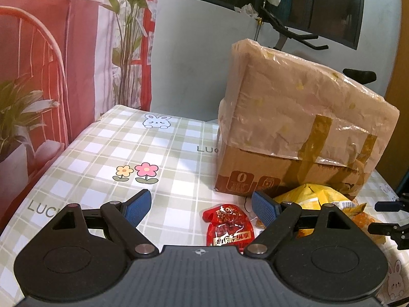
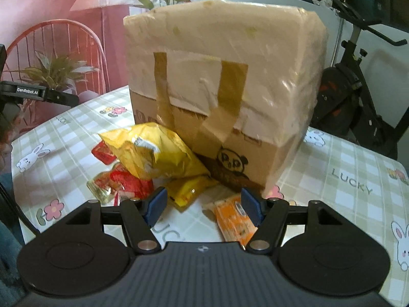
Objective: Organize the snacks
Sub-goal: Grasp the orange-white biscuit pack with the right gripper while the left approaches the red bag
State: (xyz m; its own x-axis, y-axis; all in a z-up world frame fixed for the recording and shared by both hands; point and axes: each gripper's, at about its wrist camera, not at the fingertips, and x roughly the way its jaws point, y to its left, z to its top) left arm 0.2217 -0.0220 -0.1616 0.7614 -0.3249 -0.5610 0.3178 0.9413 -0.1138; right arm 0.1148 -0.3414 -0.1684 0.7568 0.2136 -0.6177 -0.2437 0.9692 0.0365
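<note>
Left wrist view: left gripper [image 1: 200, 208] released, jaws spread wide, nothing between the blue pads [image 1: 138, 208], hanging over the surface [image 1: 102, 153], which wears a green-check cloth with flower and bunny prints. Red snack packet [image 1: 227, 226] lies flat on the cloth at 6 o'clock in frame, between the fingers but untouched. Yellow chip bag [image 1: 315, 197] at 4 o'clock, partly behind the gripper's right finger, lying against the foot of the cardboard box [image 1: 294, 128]. Box sits at 2–3 o'clock, upper part wrapped in clear plastic, brown tape strips across its front. Small orange packet [image 1: 365, 216] just right of the yellow bag. Tip of the right gripper [image 1: 388, 217] pokes in at the 4 o'clock edge; state can't be read in this view. Exercise bike [image 1: 288, 30] behind the box at 1 o'clock.

Right wrist view: right gripper [image 2: 203, 204] released, jaws partway apart, gripping nothing. Orange-and-white snack packet [image 2: 234, 221] on the cloth at 5 o'clock, close by the right finger; contact can't be told. Small yellow packet [image 2: 189, 192] at centre, between the fingertips, further out. Yellow chip bag [image 2: 156, 151] at 10 o'clock of that, leaning on the box [image 2: 225, 64], which fills the upper middle, panda print low on the front. Red packets [image 2: 127, 181] at 8 o'clock under and beside the bag. Part of the left gripper [image 2: 38, 93] at the 9 o'clock edge.
</note>
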